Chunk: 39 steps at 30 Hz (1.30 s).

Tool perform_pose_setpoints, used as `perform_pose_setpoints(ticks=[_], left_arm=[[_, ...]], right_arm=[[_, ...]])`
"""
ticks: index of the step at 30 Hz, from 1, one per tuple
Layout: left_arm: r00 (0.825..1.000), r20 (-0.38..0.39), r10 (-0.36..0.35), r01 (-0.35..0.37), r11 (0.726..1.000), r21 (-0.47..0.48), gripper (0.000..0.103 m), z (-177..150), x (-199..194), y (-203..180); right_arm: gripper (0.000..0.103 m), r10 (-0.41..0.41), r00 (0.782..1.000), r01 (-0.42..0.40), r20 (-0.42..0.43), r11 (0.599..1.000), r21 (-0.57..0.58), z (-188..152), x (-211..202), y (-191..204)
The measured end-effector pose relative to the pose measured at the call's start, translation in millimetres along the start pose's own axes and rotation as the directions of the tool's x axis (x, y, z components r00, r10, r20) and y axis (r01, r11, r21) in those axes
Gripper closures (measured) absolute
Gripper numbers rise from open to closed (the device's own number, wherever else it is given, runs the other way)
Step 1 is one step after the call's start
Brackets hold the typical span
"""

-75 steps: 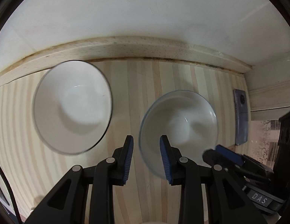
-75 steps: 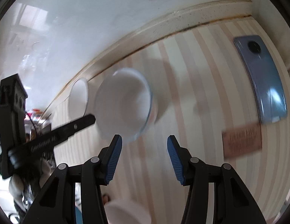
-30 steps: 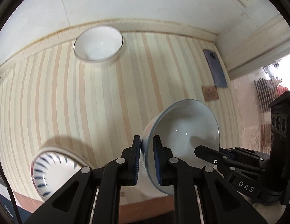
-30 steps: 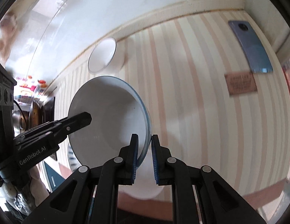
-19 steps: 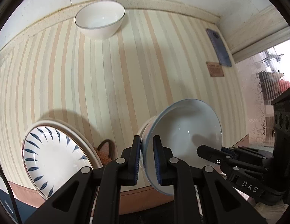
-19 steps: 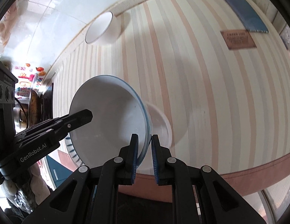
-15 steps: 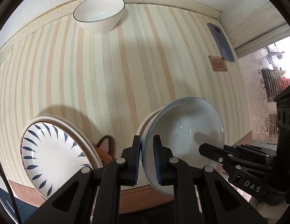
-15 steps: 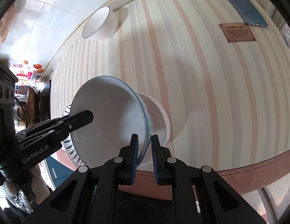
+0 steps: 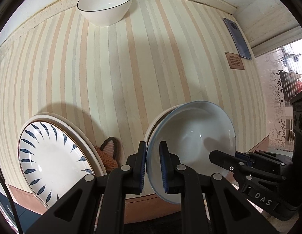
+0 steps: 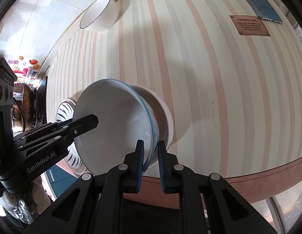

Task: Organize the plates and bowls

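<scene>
A blue-rimmed white bowl [image 9: 191, 140] sits tilted inside a white bowl [image 9: 152, 122] near the table's front edge. My left gripper [image 9: 152, 156] is shut on its near-left rim. My right gripper [image 10: 151, 154] is shut on its opposite rim; the bowl [image 10: 115, 122] and the white bowl under it [image 10: 164, 115] show in the right wrist view. A blue-leaf plate [image 9: 51, 156] on a cream plate lies front left. A black-rimmed white bowl [image 9: 106, 3] stands at the back by the wall and shows in the right wrist view [image 10: 100, 15].
A striped cloth [image 9: 131, 68] covers the table. A phone [image 9: 237, 38] and a brown label [image 9: 234, 60] lie back right. An orange knitted thing [image 9: 109, 154] lies between plate and bowls. The table's brown front edge [image 10: 248, 175] is close.
Both grippers carried the blue-rimmed bowl from the back of the table to the front and lowered it into the white bowl. The plates came into view at the left.
</scene>
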<state>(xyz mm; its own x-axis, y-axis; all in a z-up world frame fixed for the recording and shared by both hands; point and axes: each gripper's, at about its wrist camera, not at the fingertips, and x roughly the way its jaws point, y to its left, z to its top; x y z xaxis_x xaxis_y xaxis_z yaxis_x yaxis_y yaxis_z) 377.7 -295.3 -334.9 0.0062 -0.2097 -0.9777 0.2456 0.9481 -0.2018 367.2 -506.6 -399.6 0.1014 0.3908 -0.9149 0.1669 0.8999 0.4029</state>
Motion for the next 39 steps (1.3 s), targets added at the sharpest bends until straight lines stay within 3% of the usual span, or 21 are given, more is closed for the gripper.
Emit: perform_pose_setpoints(ticks=[13,19,22,23,24,26,28,31,34,39], left_arm=[[1.0,-0.019,-0.025,0.025,0.999,-0.035,0.091,-1,3,4],[0.996,0.083,-0.043,0.049,0.996,-0.074,0.09,13,-41,22],[0.987,0.157,-0.04,0.063,0.988,-0.142,0.088,42,-69,46],[0.984,0.175,-0.026,0.054,0.985,-0.161,0.088,52,-74,54],[0.982,0.189,-0.01,0.044,0.983,-0.177,0.088,63,-78,62],[0.977,0.213,0.029,0.019,0.976,-0.216,0.088,90,-83,82],[0.977,0.211,0.042,0.013,0.968,-0.25,0.088,113,-82,99],[0.981,0.194,-0.005,0.067,0.947,-0.314,0.088,153,-72,130],[0.983,0.179,-0.043,0.104,0.931,-0.349,0.088,177,-60,147],[0.99,0.128,-0.06,0.103,0.925,-0.365,0.088,209,-33,159]], right_arm=[[0.082,-0.005,1.0,0.005,-0.018,1.0,-0.009,10,-4,-3],[0.082,0.041,0.999,-0.041,0.007,0.999,0.007,17,-28,-8],[0.081,0.059,0.998,-0.059,0.032,0.998,-0.006,34,-45,-3],[0.076,0.066,0.997,-0.066,0.042,0.998,-0.01,44,-51,0],[0.062,0.074,0.996,-0.073,0.052,0.997,-0.024,56,-55,6],[0.045,0.078,0.994,-0.075,0.078,0.996,-0.044,78,-61,17],[0.042,0.083,0.991,-0.075,0.107,0.995,-0.072,105,-65,32],[0.042,0.104,0.986,-0.091,0.131,0.991,-0.1,149,-62,55],[0.042,0.094,0.986,-0.076,0.14,0.989,-0.13,193,-50,77],[0.042,0.065,0.992,-0.049,0.113,0.989,-0.138,250,-15,98]])
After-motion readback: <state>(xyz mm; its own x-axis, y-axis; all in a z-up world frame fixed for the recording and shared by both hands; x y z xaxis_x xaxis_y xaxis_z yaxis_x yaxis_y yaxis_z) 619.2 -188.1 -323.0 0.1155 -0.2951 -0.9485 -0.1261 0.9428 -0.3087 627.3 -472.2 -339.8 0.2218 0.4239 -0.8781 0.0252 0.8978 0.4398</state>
